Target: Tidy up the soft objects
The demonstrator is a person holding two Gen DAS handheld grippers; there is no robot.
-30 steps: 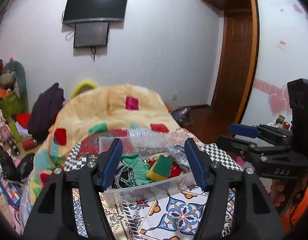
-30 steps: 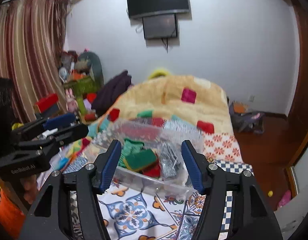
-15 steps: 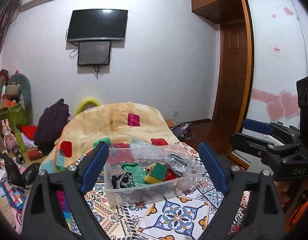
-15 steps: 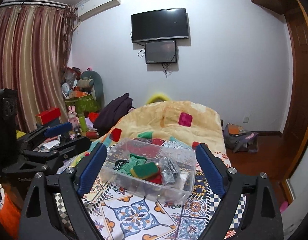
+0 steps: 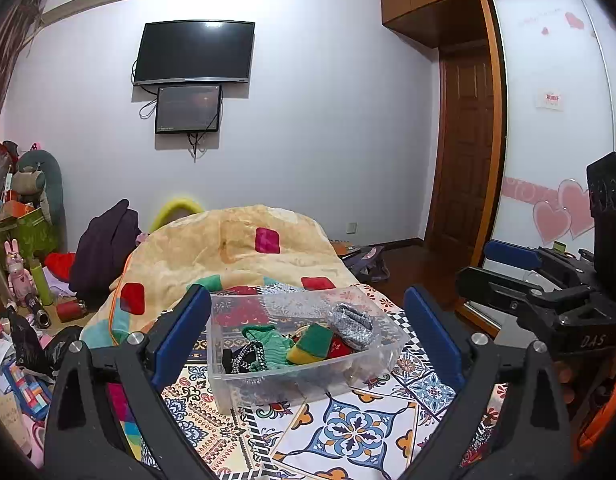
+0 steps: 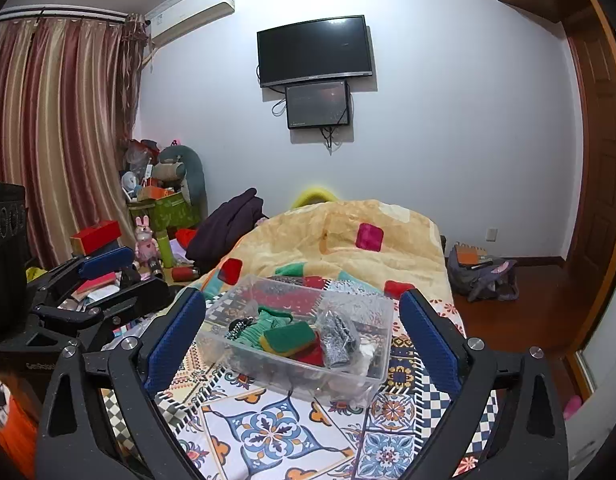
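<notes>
A clear plastic bin stands on the patterned bed cover; it also shows in the right wrist view. It holds a green cloth, a green-yellow sponge, a red item, a silver-grey sock and a black-white cord. My left gripper is open and empty, held back from the bin. My right gripper is open and empty, also back from the bin. The sponge and sock show in the right wrist view too.
A yellow blanket with coloured patches is heaped behind the bin. Clutter and toys stand at the left by the curtains. A backpack lies on the wooden floor at the right. The other gripper shows at the right edge.
Both grippers have opened wide and pulled back and up from the bin. The bin now looks smaller and farther off. Its contents have not moved.
</notes>
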